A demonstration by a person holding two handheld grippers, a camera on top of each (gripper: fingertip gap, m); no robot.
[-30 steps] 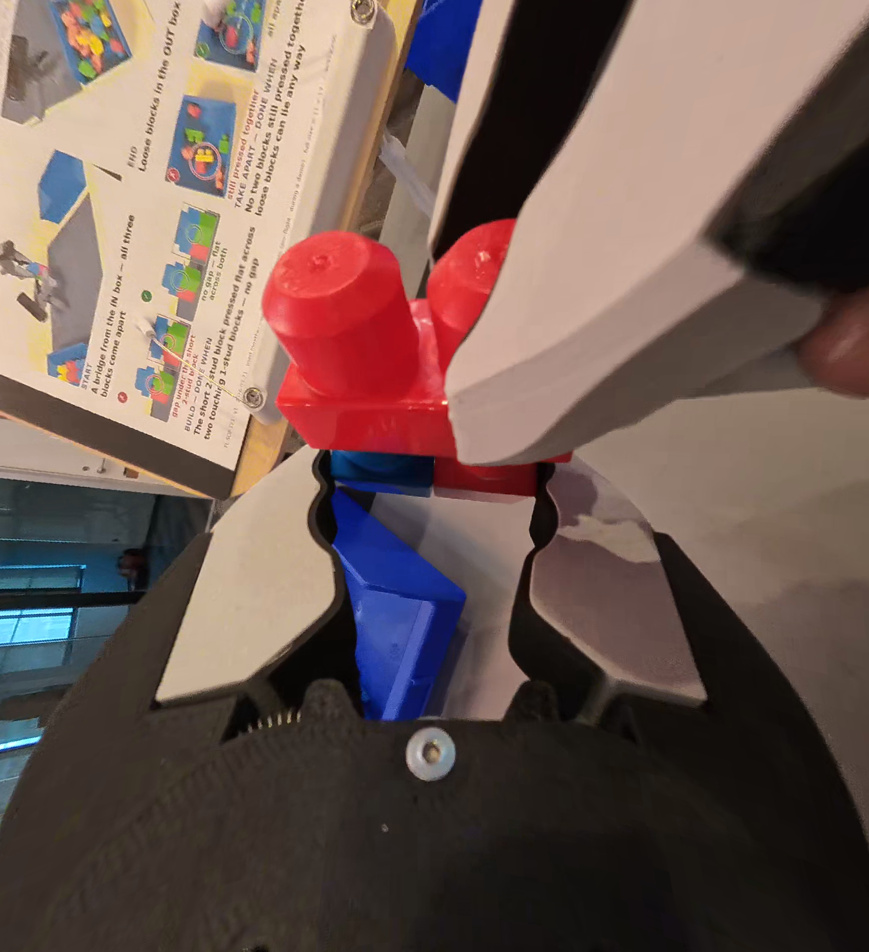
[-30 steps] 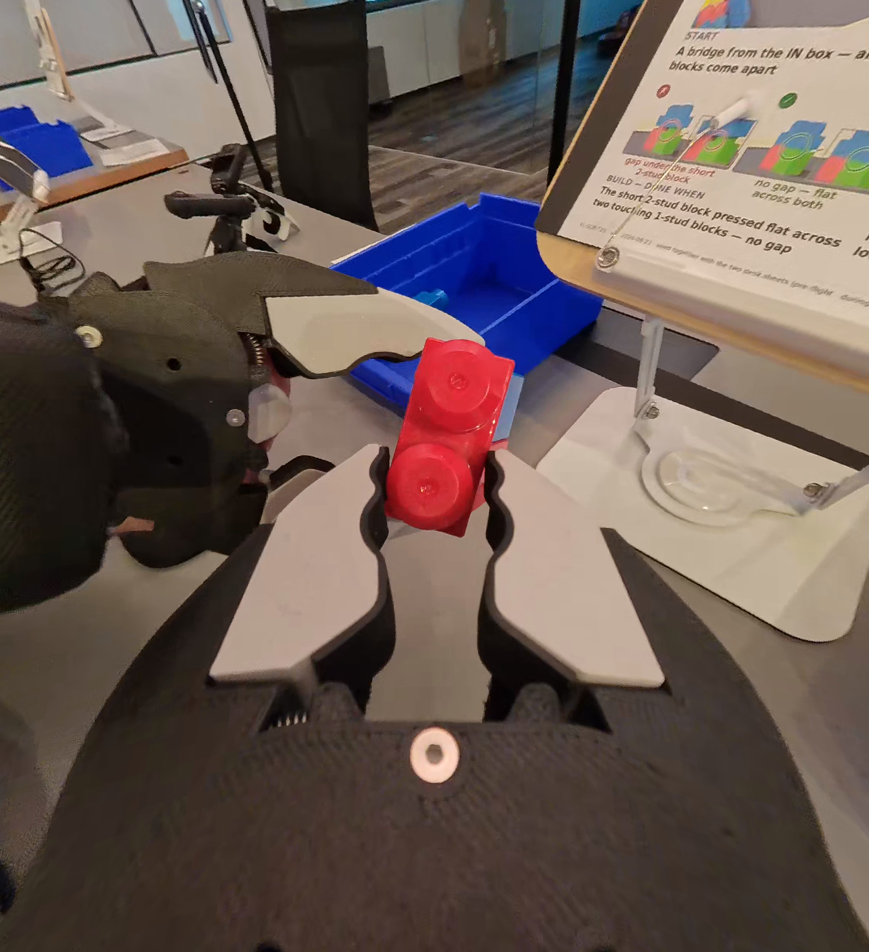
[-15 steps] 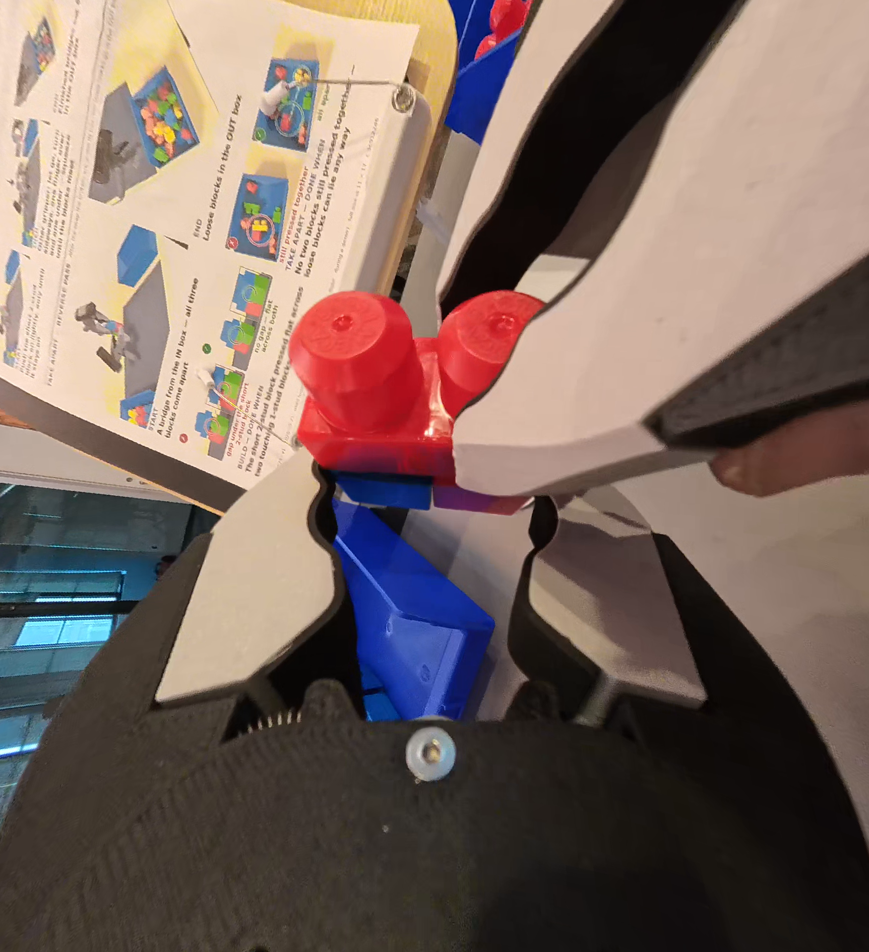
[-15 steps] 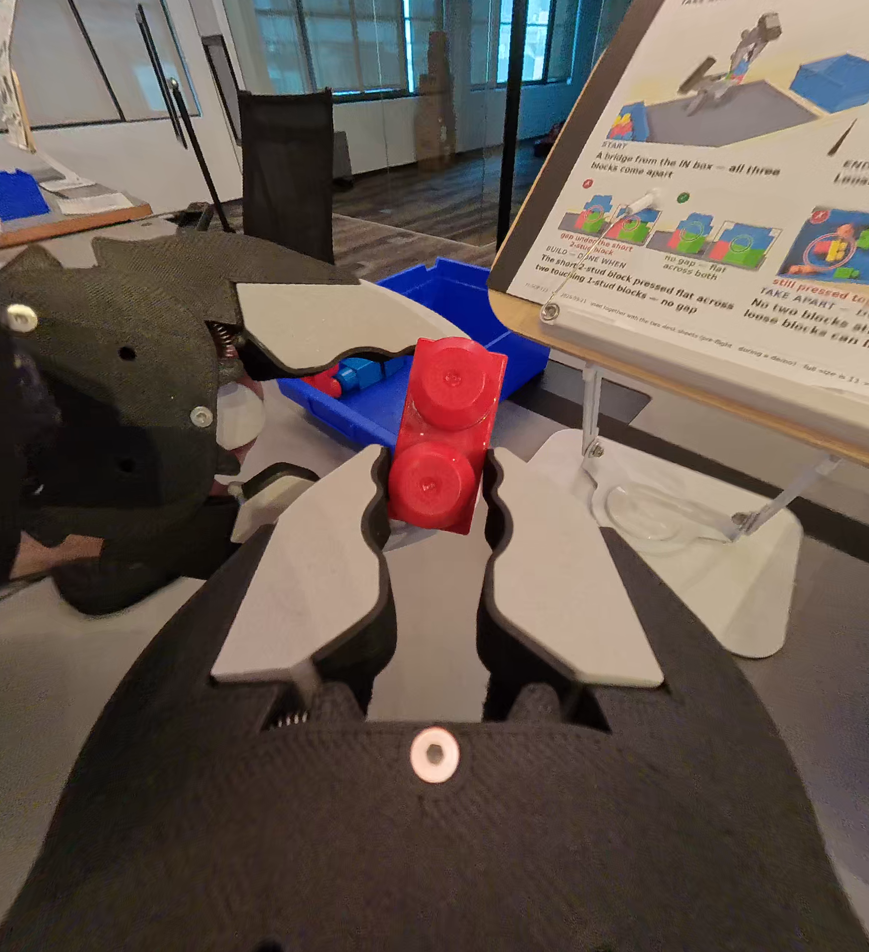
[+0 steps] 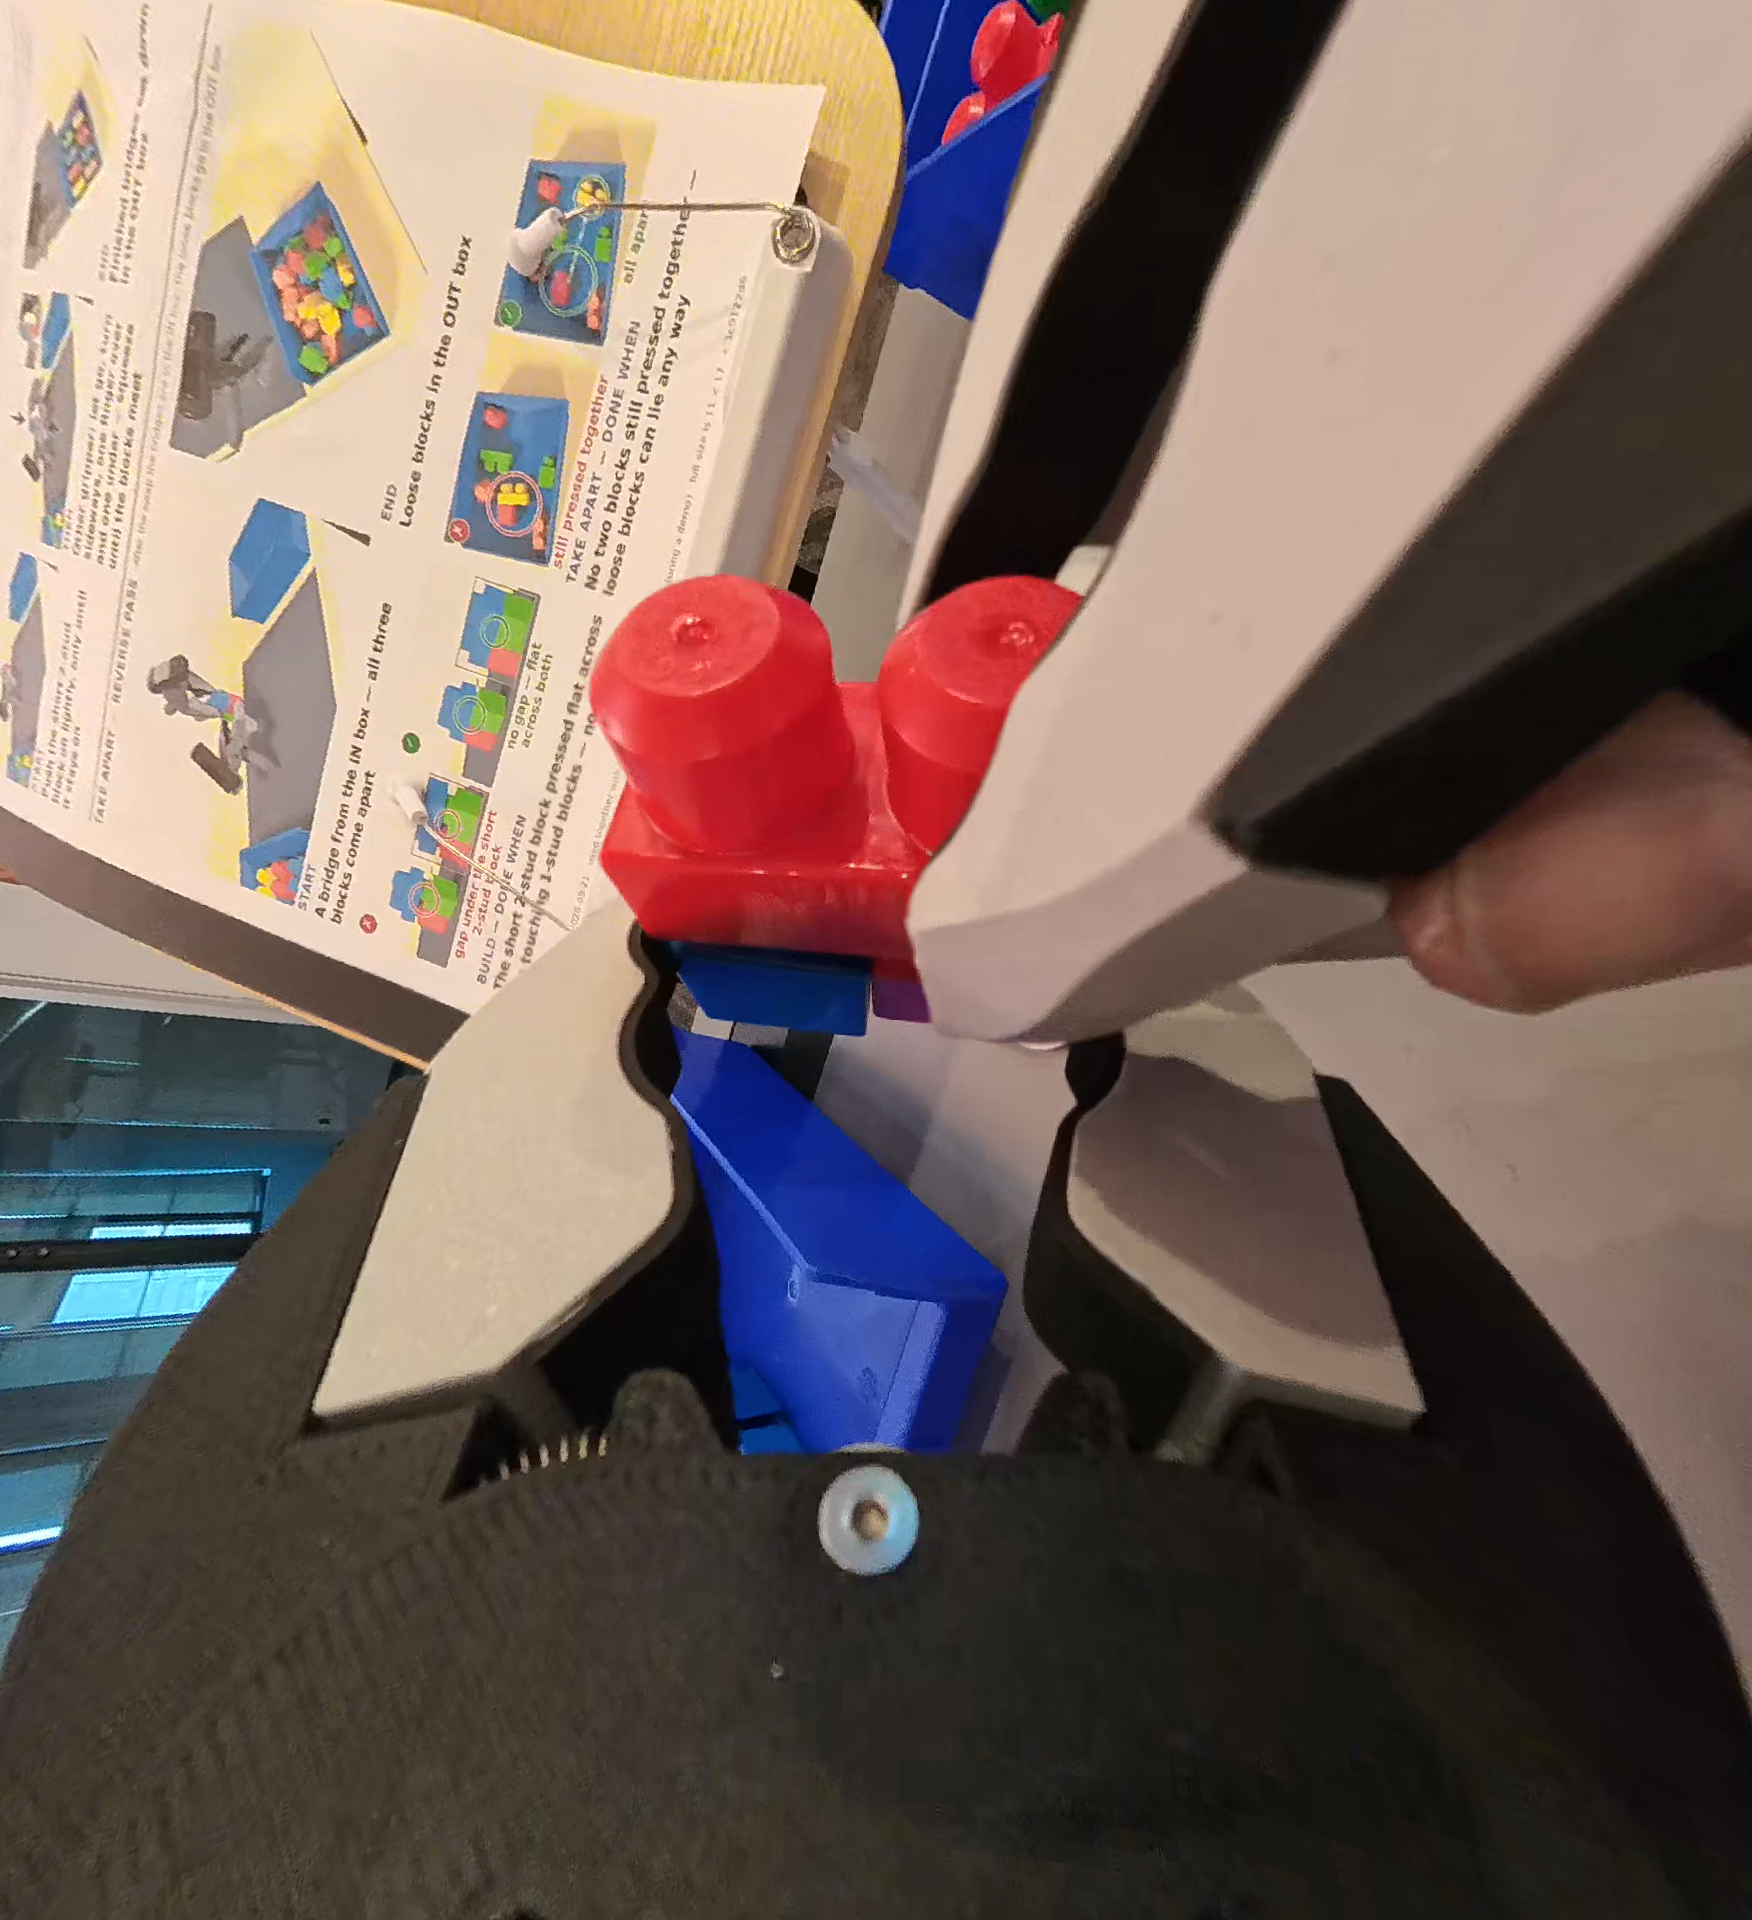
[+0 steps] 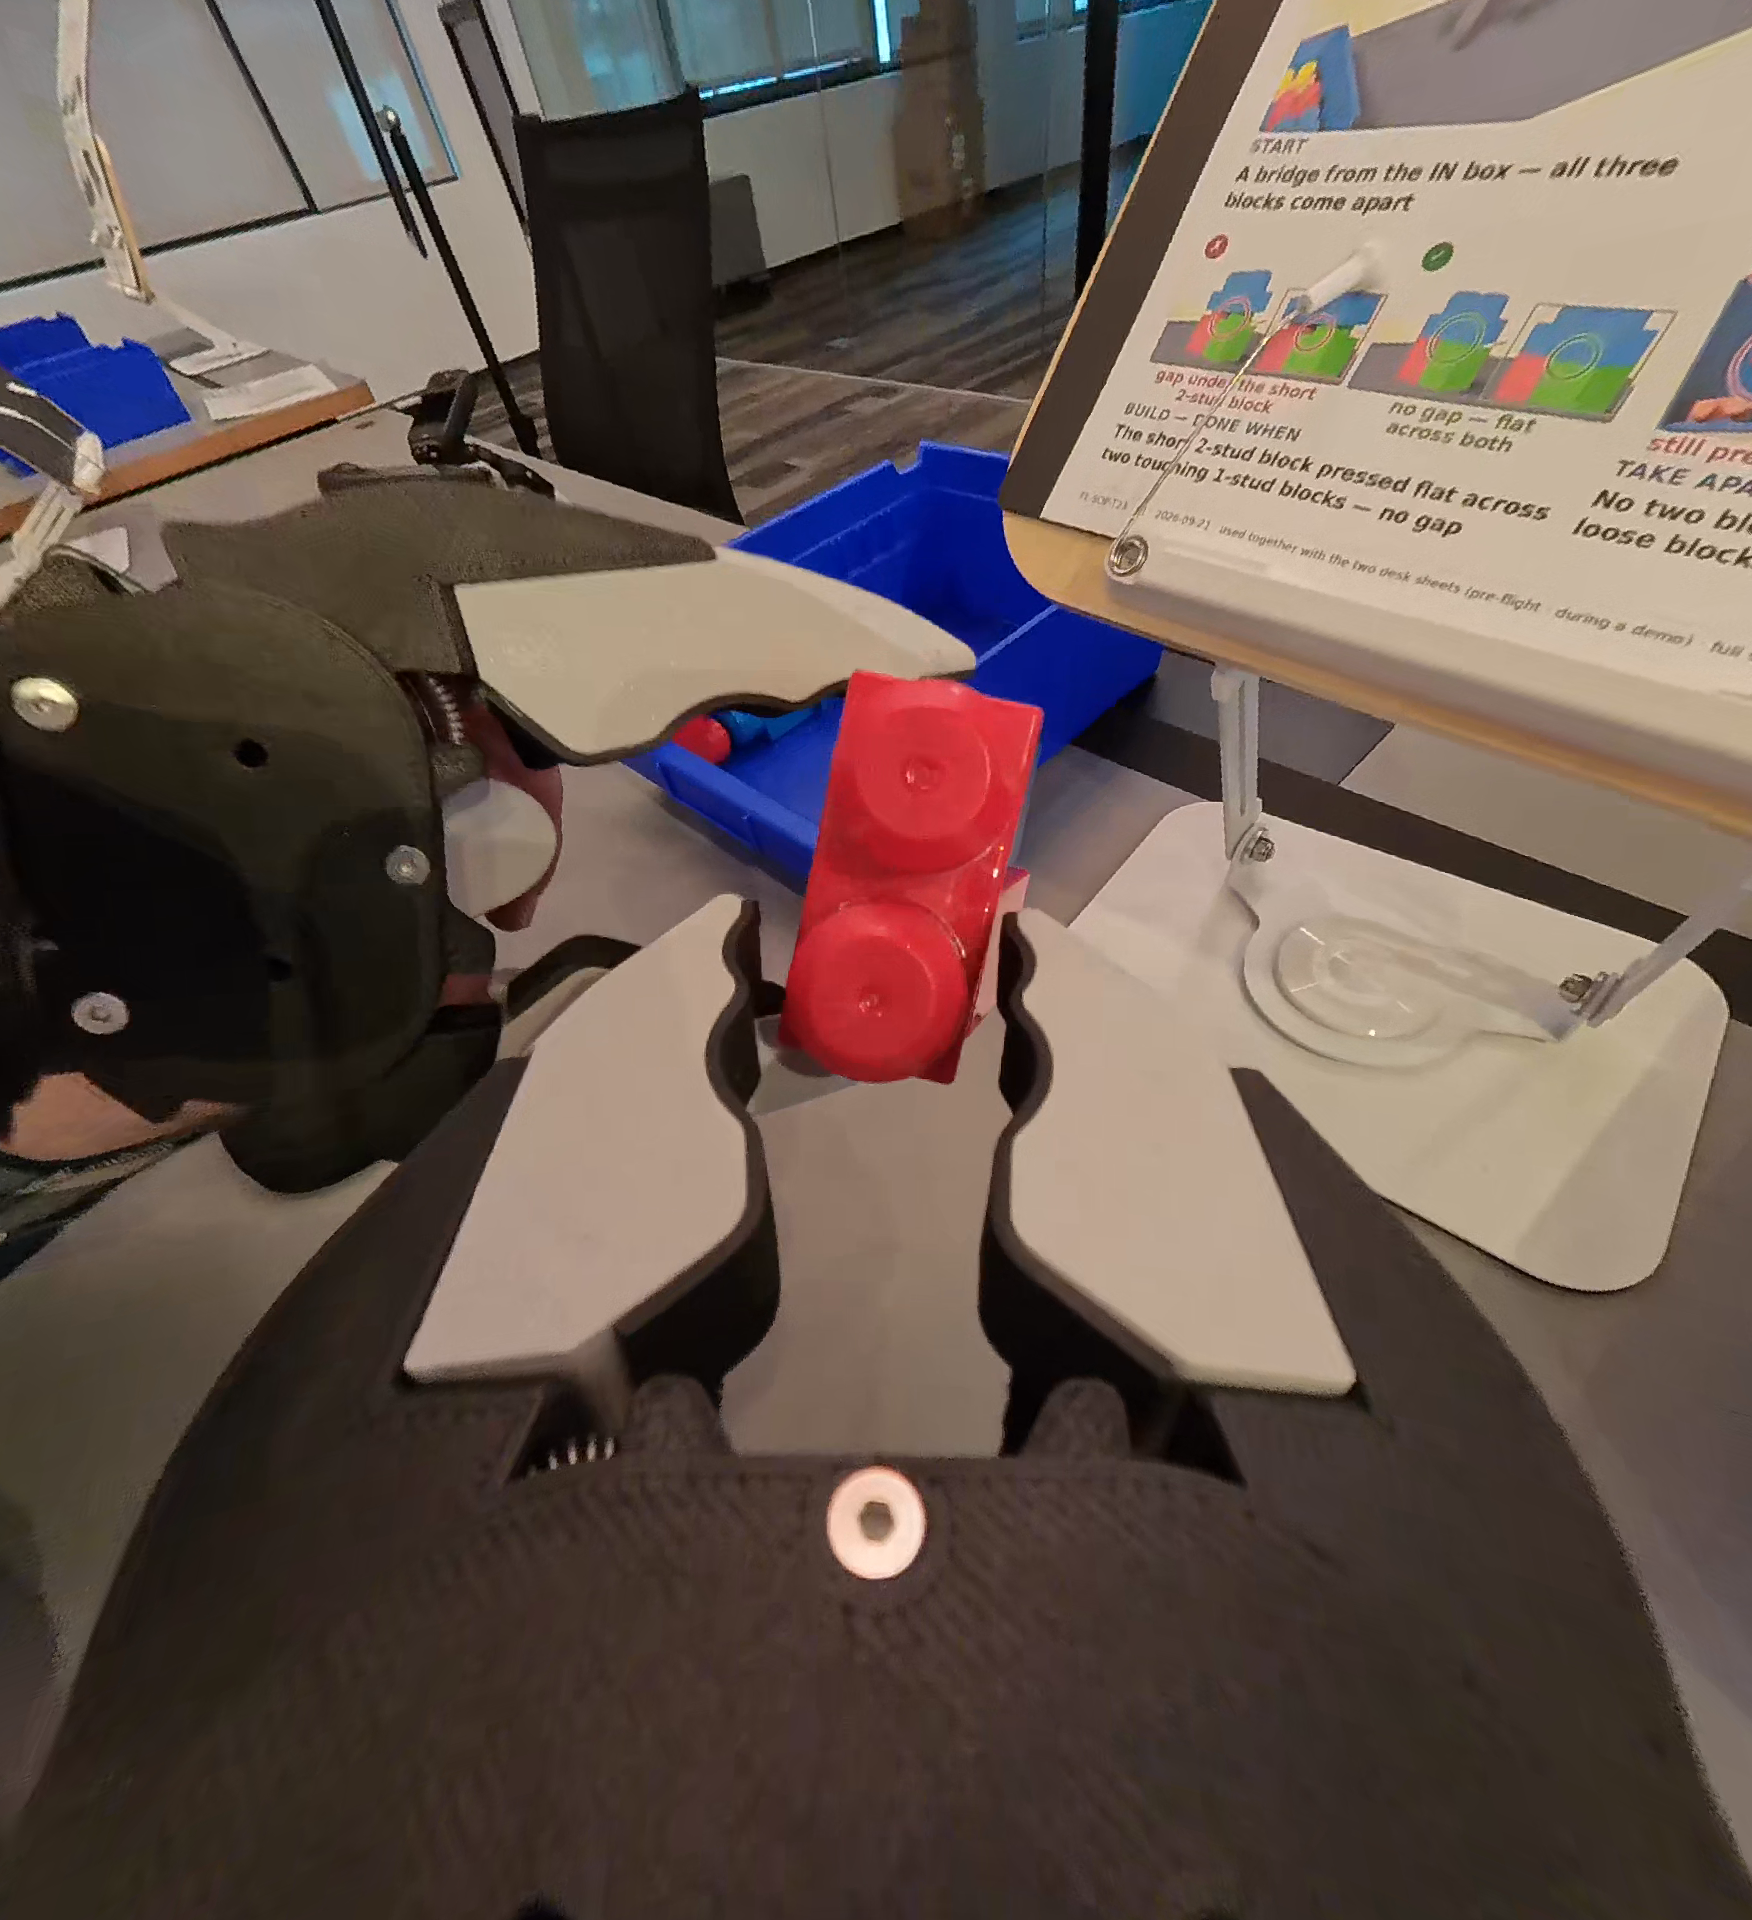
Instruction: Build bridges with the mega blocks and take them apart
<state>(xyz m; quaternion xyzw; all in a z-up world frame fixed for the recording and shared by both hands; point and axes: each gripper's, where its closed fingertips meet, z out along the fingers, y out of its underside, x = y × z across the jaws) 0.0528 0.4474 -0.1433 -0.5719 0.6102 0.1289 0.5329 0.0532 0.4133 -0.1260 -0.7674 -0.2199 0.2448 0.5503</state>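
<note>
Red glossy plastic two-stud block (image 6: 903, 883) caps a small bridge. Under it sits a blue one-stud block (image 5: 778, 987), with a sliver of a second base block beside it. The bridge is held up off the grey worktop (image 6: 872, 1299), mid scene, just near of the open blue plastic bin (image 6: 955, 540), and left of the printed instruction sheet (image 6: 1423, 416) on its white stand. The left gripper (image 5: 861, 997) comes in from the left. It spans the bridge lengthwise at base level. Its far finger touches the far end; its near finger is hidden, so I judge it clamped on the bridge, since nothing else carries it. The right gripper (image 6: 877, 925) straddles the near stud of the red block with its jaws apart. A dark gap shows at its left pad, so it has no grip. Handling, as a judgement: hollow moulded plastic, so light, rigid and not fragile. The smooth faces and round studs are slippery, so pads should go on the flat side walls of the red block, not the studs. The press-fit joint likely needs a peel or tilt, not a straight pull. Bracing the base blocks should stop them popping loose.
</note>
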